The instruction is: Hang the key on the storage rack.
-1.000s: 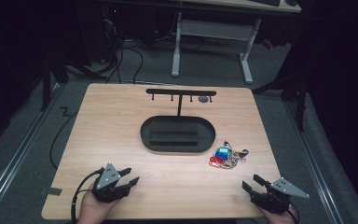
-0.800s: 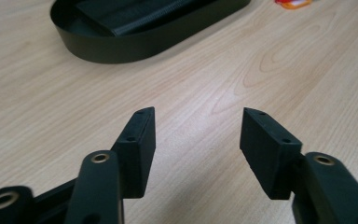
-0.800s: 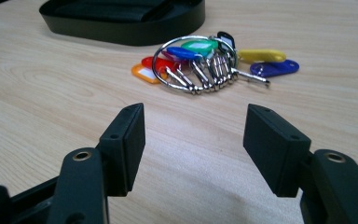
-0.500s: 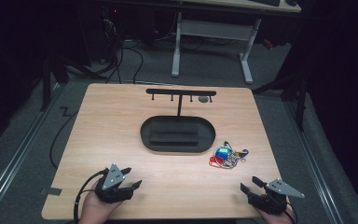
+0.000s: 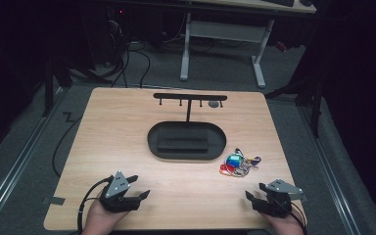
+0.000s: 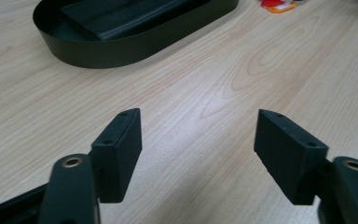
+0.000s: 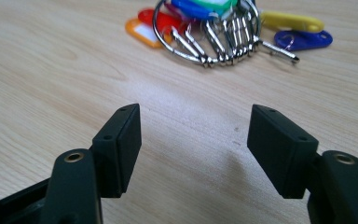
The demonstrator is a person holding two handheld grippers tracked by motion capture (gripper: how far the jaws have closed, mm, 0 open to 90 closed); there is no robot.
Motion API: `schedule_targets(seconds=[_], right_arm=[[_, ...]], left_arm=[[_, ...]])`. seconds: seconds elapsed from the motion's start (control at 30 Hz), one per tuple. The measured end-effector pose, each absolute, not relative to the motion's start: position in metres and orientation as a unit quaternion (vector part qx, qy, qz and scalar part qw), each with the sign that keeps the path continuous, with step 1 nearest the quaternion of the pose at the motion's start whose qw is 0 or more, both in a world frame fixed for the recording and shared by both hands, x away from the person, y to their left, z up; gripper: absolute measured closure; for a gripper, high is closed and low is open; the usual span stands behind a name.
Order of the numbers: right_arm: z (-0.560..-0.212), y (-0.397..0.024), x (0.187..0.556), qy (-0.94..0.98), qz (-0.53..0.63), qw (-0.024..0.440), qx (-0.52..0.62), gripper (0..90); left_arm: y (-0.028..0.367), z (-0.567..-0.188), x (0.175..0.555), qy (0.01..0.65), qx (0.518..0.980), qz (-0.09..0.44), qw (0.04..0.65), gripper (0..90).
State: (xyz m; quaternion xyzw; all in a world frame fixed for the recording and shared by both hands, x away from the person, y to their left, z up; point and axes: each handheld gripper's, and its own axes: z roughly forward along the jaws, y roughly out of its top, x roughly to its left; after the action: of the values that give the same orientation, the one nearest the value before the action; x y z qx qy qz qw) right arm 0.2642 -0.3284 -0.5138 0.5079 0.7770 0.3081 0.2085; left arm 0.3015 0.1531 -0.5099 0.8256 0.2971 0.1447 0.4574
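While both grippers, left (image 5: 136, 187) and right (image 5: 255, 191), gape empty, jaws just widened, bare table (image 5: 117, 127) separates keys (image 5: 237, 163) from tray (image 5: 186, 141) at centre frame.

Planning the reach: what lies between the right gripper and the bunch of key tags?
Only bare table: the right gripper view shows the right gripper facing the key tags across empty wood.

No legible text, label or number on the key tags (image 7: 223, 28) or elsewhere

A dark room: grey floor (image 5: 24, 147), a white-legged desk (image 5: 220, 36) behind the wooden table (image 5: 122, 127).
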Motion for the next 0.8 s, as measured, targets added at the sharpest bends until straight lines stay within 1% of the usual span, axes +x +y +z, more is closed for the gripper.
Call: schedule_targets(seconds=[0.2,0.4,0.5,0.6,0.63,0.7,0.8], right_arm=[[-0.508,-0.315,0.271,0.799,0.272,0.189,0.503,32.7],[-0.504,-0.307,0.274,0.817,0.234,0.188,0.492,31.9],[-0.495,-0.301,0.28,0.83,0.221,0.181,0.48,31.6],[-0.491,-0.298,0.284,0.836,0.214,0.18,0.472,31.7],[-0.487,-0.295,0.287,0.841,0.205,0.175,0.47,32.2],[-0.483,-0.293,0.29,0.848,0.196,0.17,0.463,32.5],[-0.48,-0.29,0.293,0.853,0.185,0.163,0.461,33.5]], left_arm=[[0.152,-0.511,0.301,0.284,0.834,0.147,0.45,31.4],[0.154,-0.511,0.302,0.279,0.837,0.146,0.448,30.2],[0.155,-0.51,0.302,0.281,0.836,0.144,0.448,30.1],[0.156,-0.509,0.299,0.279,0.833,0.155,0.453,30.7],[0.156,-0.508,0.297,0.278,0.831,0.156,0.456,29.1],[0.156,-0.508,0.294,0.273,0.834,0.158,0.453,28.8],[0.156,-0.51,0.294,0.272,0.838,0.15,0.449,28.4]])
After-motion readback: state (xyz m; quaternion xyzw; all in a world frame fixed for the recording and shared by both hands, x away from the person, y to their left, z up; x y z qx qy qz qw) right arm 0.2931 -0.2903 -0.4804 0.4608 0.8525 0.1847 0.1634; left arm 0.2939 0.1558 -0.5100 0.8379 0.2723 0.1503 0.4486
